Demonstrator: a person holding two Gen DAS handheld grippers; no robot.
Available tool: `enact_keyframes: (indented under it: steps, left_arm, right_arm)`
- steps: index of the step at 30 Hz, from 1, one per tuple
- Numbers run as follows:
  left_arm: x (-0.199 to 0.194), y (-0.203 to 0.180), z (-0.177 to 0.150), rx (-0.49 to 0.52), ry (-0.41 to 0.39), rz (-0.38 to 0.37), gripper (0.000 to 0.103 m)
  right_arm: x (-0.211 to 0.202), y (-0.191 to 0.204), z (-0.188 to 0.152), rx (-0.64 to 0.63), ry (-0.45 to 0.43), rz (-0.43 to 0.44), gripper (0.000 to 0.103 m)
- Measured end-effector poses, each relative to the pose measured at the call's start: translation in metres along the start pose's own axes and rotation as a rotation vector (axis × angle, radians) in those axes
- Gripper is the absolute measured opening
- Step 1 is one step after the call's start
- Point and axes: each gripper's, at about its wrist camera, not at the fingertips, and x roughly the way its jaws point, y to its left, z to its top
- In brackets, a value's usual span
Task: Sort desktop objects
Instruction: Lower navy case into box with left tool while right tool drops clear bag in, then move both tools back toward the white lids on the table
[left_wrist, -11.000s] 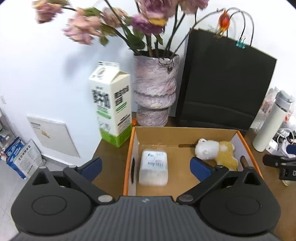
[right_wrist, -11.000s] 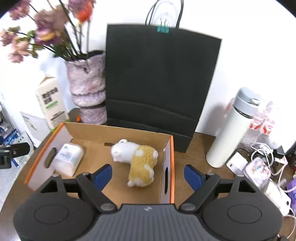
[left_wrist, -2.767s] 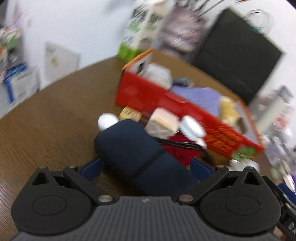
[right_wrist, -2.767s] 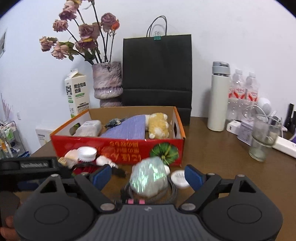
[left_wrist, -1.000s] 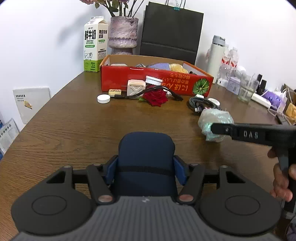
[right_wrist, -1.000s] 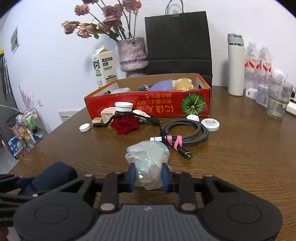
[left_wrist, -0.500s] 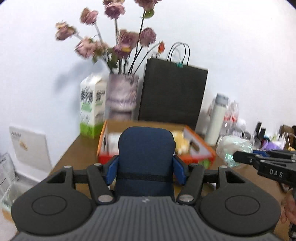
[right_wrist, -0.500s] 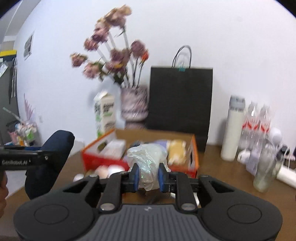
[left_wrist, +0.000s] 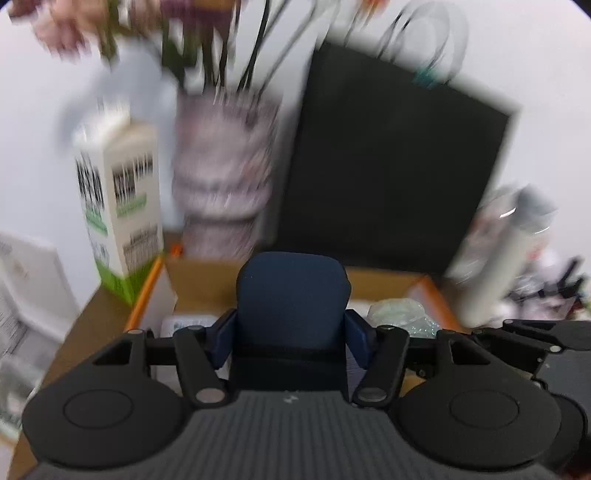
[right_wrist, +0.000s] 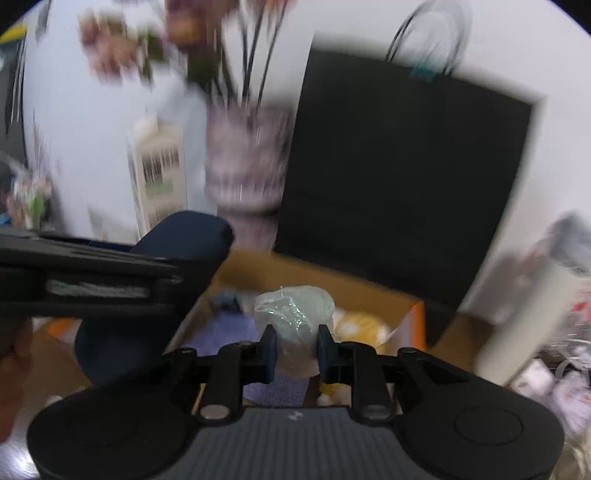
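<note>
My left gripper (left_wrist: 291, 334) is shut on a navy blue case (left_wrist: 291, 295) and holds it in the air over the near side of the open cardboard box (left_wrist: 207, 277). My right gripper (right_wrist: 293, 345) is shut on a crumpled clear plastic bag (right_wrist: 295, 310), also above the box (right_wrist: 295, 273). The case (right_wrist: 184, 243) and left gripper sit at the left of the right wrist view. The bag (left_wrist: 400, 314) shows at the right of the left wrist view. Inside the box lie a purple cloth (right_wrist: 229, 328) and a yellow plush toy (right_wrist: 360, 325). Both views are blurred.
Behind the box stand a milk carton (left_wrist: 118, 206), a vase of dried flowers (left_wrist: 225, 184) and a black paper bag (left_wrist: 391, 177). A white thermos (left_wrist: 495, 266) and cluttered small items stand to the right. The wooden table (left_wrist: 92, 314) shows at the left.
Both grippers have moved forward with their loads and now hang close over the box, side by side. The box, vase and black bag loom larger.
</note>
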Motion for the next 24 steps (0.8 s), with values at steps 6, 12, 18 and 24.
enact_keyframes:
  steps: [6, 12, 18, 24]
  left_arm:
    - [0.078, 0.012, -0.017, -0.055, 0.193, 0.02, 0.063]
    - [0.067, 0.01, -0.021, -0.009, 0.174, 0.007, 0.071]
    - [0.016, 0.009, -0.004, 0.089, 0.105, 0.027, 0.079]
    - [-0.024, 0.023, -0.006, 0.053, 0.133, 0.1, 0.084]
  right_arm:
    - [0.084, -0.013, -0.005, 0.09, 0.243, 0.032, 0.02]
    - [0.092, -0.017, -0.011, 0.119, 0.254, 0.033, 0.032]
    - [0.055, -0.025, -0.008, 0.164, 0.232, 0.042, 0.069]
    - [-0.005, -0.041, 0.0, 0.219, 0.185, -0.029, 0.071]
